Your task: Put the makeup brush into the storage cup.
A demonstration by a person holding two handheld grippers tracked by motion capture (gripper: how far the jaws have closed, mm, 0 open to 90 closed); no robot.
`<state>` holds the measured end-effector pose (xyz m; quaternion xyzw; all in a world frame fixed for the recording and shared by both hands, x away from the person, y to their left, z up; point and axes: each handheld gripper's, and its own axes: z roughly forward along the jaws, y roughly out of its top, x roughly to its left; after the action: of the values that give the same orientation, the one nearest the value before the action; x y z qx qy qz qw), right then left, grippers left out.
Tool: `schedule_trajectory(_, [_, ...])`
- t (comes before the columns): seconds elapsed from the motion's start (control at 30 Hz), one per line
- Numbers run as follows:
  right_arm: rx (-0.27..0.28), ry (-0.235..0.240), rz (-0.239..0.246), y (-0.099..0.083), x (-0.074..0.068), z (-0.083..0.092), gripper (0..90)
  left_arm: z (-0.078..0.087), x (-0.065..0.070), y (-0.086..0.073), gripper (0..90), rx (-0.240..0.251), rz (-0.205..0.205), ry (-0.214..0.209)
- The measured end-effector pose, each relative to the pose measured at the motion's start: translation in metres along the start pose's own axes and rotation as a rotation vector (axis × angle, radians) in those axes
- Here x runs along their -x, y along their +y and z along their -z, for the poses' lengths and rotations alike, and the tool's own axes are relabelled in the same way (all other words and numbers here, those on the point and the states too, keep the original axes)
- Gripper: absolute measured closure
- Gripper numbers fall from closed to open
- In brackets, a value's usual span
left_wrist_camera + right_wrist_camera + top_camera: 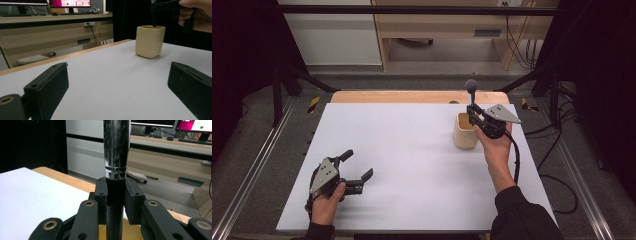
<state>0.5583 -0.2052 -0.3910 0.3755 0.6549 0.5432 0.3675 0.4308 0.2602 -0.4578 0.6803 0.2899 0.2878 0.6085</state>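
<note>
Right gripper [471, 111] fingers pinching microphone [471, 90] upright above cup [465, 131], ready for lowering inside; left gripper [357, 167] fingers spread, idle.

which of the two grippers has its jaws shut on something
The right gripper, held above the cream cup: its jaws clamp the upright metal-and-black microphone. The left gripper near the table's front edge has its jaws spread wide with nothing between them.
</note>
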Motion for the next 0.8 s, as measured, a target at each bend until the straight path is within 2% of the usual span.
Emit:
schedule_trajectory(0.23, [-0.009, -0.002, -0.008, -0.006, 0.0, -0.001, 74.3, 0.0, -0.001, 0.0, 3.1, -0.002, 0.0, -0.001])
schedule_trajectory(0.3, [-0.004, -0.002, -0.026, -0.009, 0.001, 0.0, 74.4, 0.0, 0.0, -0.001, 3.1, -0.004, -0.001, -0.002])
schedule_trajectory(0.8, [-0.021, -0.005, -0.019, -0.016, 0.0, -0.001, 74.3, -0.002, 0.001, -0.001, 3.1, -0.018, -0.013, -0.008])
